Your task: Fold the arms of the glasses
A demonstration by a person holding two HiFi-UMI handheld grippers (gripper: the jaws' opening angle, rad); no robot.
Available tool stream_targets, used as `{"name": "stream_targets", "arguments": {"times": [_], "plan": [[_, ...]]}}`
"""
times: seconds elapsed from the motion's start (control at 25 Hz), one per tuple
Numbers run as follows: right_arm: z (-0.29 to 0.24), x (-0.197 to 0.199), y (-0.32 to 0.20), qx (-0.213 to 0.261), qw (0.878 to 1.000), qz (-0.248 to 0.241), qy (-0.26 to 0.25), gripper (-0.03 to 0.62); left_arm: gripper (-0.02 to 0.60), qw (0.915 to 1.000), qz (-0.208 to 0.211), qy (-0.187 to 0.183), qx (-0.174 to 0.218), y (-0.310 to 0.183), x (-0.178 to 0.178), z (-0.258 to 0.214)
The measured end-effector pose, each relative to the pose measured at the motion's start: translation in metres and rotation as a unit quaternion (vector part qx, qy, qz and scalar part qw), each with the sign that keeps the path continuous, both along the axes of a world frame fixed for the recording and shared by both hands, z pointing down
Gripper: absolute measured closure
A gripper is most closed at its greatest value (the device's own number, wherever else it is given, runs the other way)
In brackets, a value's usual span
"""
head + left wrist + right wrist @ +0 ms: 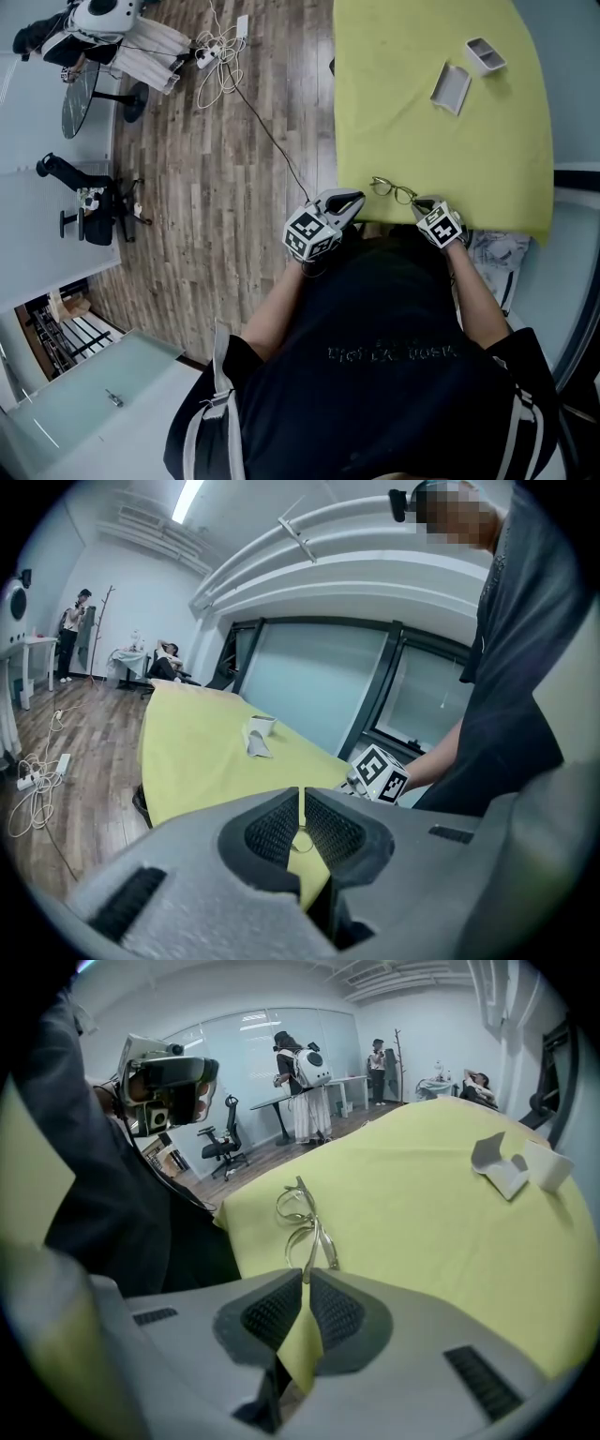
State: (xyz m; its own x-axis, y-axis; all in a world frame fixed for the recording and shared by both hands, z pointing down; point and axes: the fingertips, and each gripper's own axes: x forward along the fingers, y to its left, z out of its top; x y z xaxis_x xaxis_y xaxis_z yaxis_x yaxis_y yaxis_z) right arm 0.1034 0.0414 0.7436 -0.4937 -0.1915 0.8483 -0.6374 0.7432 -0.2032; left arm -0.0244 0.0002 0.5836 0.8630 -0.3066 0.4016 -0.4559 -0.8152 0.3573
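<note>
The glasses (394, 191) lie at the table's (422, 131) 6 o'clock edge, arms open toward us. Our right gripper (419, 202), at their 4 o'clock, pinches one arm's tip, likely to swing it inward. Our left gripper (356, 198), at their 9 o'clock, has its jaws pressed together on nothing we can see, probably poised to steady the frame.

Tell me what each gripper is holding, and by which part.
Both hold the glasses. The right gripper pinches the tip of one arm; the left gripper is shut on a thin wire, apparently the other arm.
</note>
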Motion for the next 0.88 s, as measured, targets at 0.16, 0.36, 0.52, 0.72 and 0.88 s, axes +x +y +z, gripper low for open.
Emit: {"name": "stream_targets", "arguments": {"times": [0.16,0.36,0.52,0.72,0.88], "plan": [[0.006,-0.004,-0.001,0.000,1.000,-0.010,0.005,0.559,0.549,1.0000,-0.005,0.004,-0.003,0.001,-0.001,0.000],[0.003,-0.012,-0.004,0.002,1.000,-0.023,0.015,0.559,0.549,0.9999,-0.011,0.008,-0.004,0.000,-0.002,-0.003],[0.008,-0.013,-0.005,0.006,0.999,-0.028,0.019,0.559,0.549,0.9998,-0.014,0.010,-0.005,0.001,-0.001,-0.004],[0.011,-0.014,-0.006,0.006,0.999,-0.029,0.022,0.559,0.549,0.9999,-0.011,0.007,-0.006,0.002,-0.002,-0.001],[0.013,-0.015,-0.004,0.001,1.000,-0.024,0.020,0.559,0.549,0.9999,-0.010,0.008,-0.007,0.004,-0.002,0.000]]}}
